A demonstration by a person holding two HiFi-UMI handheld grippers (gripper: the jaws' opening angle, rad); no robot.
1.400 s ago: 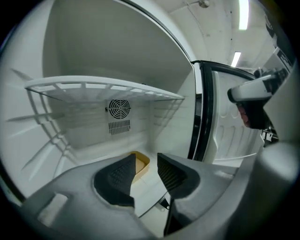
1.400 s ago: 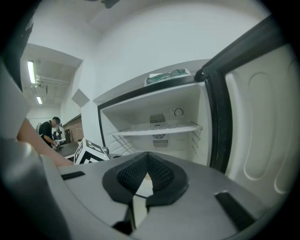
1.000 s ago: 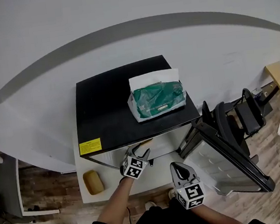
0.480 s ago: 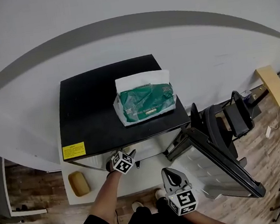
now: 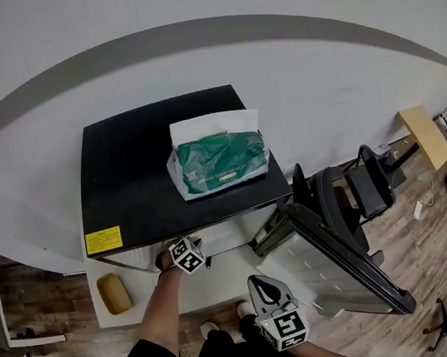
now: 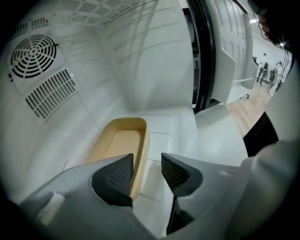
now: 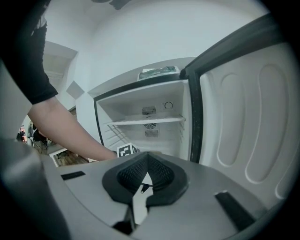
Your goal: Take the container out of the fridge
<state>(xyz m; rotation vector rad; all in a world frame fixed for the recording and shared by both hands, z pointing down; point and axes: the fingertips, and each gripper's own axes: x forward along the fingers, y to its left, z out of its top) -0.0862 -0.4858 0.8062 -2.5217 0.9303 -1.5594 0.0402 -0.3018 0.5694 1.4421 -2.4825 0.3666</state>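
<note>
A tan open container (image 6: 119, 145) lies on the white floor of the fridge (image 6: 154, 70), seen in the left gripper view. My left gripper (image 6: 146, 169) is open, its jaws standing either side of the container's right rim, not closed on it. From the head view the left gripper (image 5: 186, 252) reaches under the fridge's black top (image 5: 143, 183), and the container is hidden there. My right gripper (image 5: 262, 284) hangs in front of the fridge, lower and to the right. Its jaws (image 7: 147, 164) are shut with nothing between them.
The fridge door (image 5: 336, 269) stands open to the right. A green and white tissue pack (image 5: 220, 162) lies on the fridge top. A black chair (image 5: 358, 189) stands behind the door. A tan object (image 5: 113, 292) rests on a white surface at the left. A wire shelf (image 7: 147, 120) spans the fridge.
My left gripper has gone further in under the fridge top. The head view has shifted, so the fridge sits more to the left. The right gripper has stayed shut and moved little.
</note>
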